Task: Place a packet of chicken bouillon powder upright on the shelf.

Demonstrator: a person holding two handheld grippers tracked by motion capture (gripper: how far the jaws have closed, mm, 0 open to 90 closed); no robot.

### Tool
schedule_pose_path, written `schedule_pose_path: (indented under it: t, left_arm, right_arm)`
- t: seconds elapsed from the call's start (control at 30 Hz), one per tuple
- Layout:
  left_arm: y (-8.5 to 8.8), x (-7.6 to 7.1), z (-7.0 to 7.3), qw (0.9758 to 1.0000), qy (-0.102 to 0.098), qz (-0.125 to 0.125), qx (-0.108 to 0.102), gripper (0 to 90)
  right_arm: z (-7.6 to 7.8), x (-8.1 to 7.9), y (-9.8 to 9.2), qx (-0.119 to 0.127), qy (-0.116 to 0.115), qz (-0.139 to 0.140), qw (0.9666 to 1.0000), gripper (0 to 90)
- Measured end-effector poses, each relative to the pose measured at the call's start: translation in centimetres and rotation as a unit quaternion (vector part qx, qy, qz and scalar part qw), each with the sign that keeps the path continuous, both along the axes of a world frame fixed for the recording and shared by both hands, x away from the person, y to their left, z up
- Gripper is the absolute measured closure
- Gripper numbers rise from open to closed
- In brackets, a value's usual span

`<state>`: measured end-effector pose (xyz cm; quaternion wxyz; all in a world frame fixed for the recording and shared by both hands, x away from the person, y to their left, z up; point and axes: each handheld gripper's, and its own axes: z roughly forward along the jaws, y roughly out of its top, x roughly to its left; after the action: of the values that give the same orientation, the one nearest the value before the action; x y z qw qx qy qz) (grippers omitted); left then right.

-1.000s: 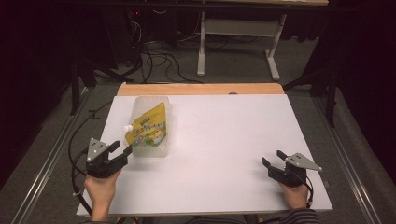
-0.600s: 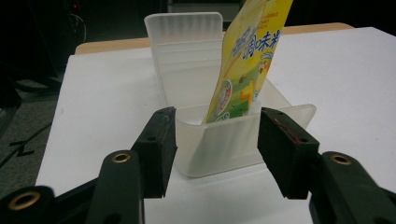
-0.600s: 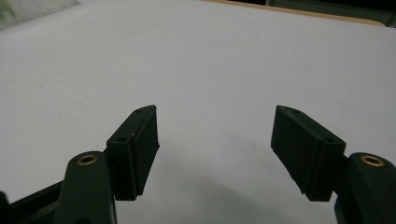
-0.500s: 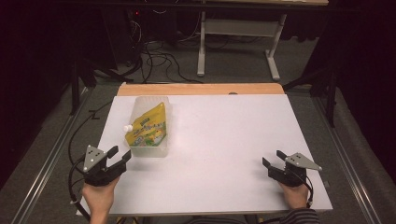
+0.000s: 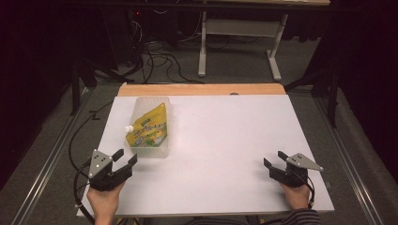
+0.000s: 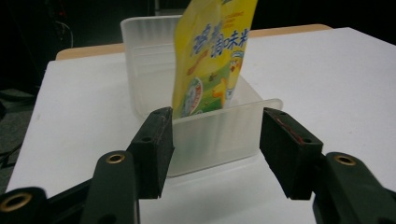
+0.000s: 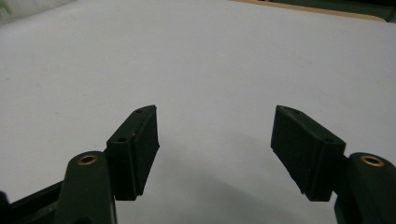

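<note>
A clear plastic tub stands on the left of the white table. Inside it a yellow spouted pouch leans, its white cap toward the left. My left gripper rests just in front of the tub's near wall, apart from it. Its jaws have just been opening and stand open with nothing between them. The left gripper view has the tub and the pouch straight ahead beyond the left gripper. My right gripper lies open near the front right edge, and the right gripper view shows bare tabletop between the right gripper's jaws.
A wooden strip runs along the table's far edge. Beyond it, cables lie on the dark floor beside a white metal stand. Metal rails flank the table. A hand holds each gripper at the near edge.
My left gripper has drawn back from the tub toward the near edge. The right gripper, the tub and the pouch have not moved.
</note>
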<state>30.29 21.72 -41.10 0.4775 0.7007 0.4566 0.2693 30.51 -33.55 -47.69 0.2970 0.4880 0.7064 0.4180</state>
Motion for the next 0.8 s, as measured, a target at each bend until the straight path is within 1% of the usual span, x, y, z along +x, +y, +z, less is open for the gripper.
schedule_pose_path:
  t: [0.07,0.17,0.2,0.27,0.4,0.47,0.5,0.57,0.7,0.8]
  left_arm:
    - [-0.2,0.0,0.1,1.0000,-0.003,0.000,0.003,44.1]
    - [-0.4,0.0,0.1,1.0000,-0.001,-0.006,-0.002,43.6]
    - [-0.6,0.0,0.0,1.0000,-0.001,-0.009,0.003,43.4]
    - [-0.7,-0.1,0.0,0.9999,-0.002,-0.013,0.005,42.9]
    - [-1.1,-0.2,0.0,0.9999,-0.002,-0.017,-0.002,42.3]
    - [-1.4,-0.2,-0.1,0.9996,0.003,-0.028,-0.002,42.3]
    - [-1.6,-0.2,-0.1,0.9996,0.003,-0.029,0.002,42.3]
    - [-2.1,-0.2,-0.2,0.9995,0.000,-0.028,0.009,42.3]
    - [-2.7,-0.3,-0.3,0.9992,0.002,-0.039,0.008,41.8]
    - [-3.1,-0.2,-0.3,0.9988,0.004,-0.047,0.012,41.1]
  right_arm:
    - [0.0,0.0,0.0,-0.002,-0.001,0.002,1.0000,32.6]
    - [0.0,0.0,0.0,0.000,-0.001,0.001,1.0000,32.6]
    - [0.0,0.0,0.0,0.000,-0.001,0.000,1.0000,32.6]
    - [0.0,0.0,0.0,-0.002,0.000,0.001,1.0000,32.6]
    - [0.0,0.0,0.1,-0.003,0.002,-0.001,1.0000,32.7]
    - [0.0,0.0,0.1,-0.003,0.002,-0.001,1.0000,32.7]
    - [0.0,0.1,0.1,-0.007,0.002,0.001,1.0000,32.7]
    - [0.0,0.1,0.2,-0.007,0.003,0.002,1.0000,32.7]
    - [0.0,0.1,0.2,-0.006,0.004,0.000,1.0000,32.7]
    - [0.0,0.1,0.2,-0.006,0.003,0.001,1.0000,32.7]
